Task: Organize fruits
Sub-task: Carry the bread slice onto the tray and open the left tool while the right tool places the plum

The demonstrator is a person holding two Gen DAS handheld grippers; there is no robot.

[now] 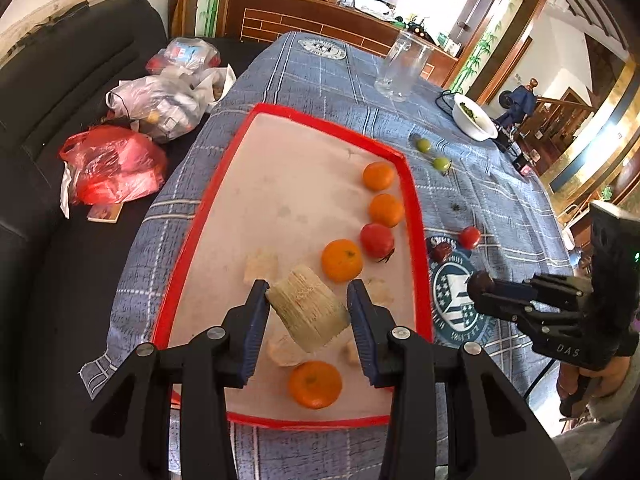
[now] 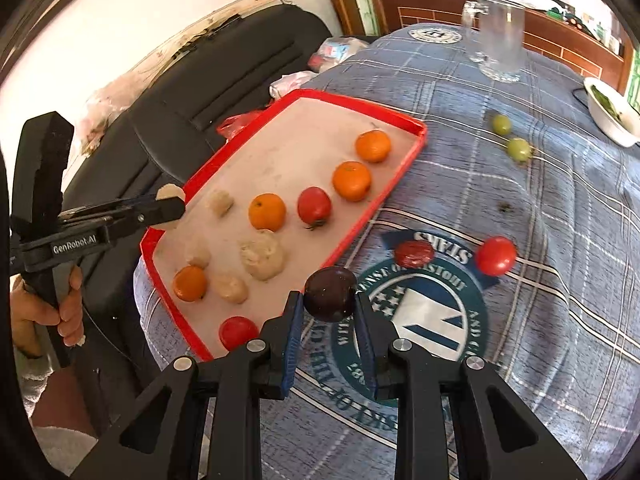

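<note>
Here, over a table draped in a blue plaid cloth (image 2: pixel 560 208), the left gripper (image 1: pixel 308 300) pinches a pale, ribbed chunk of fruit (image 1: pixel 308 308) above the near end of a red-rimmed tray (image 1: pixel 276 110), while the right gripper (image 2: pixel 330 304) is clamped on a dark plum (image 2: pixel 330 293) just off the tray's near right edge. Four oranges (image 2: pixel 267 211) and two red tomatoes (image 2: pixel 314 205) sit on the tray among pale peeled pieces (image 2: pixel 263 254); on the cloth beyond its right edge lie another tomato (image 2: pixel 496 255), a dark red fruit (image 2: pixel 414 251) and two green ones (image 2: pixel 518 149), with a glass mug (image 2: pixel 498 40) and a white bowl (image 2: pixel 612 116) toward the far end.
</note>
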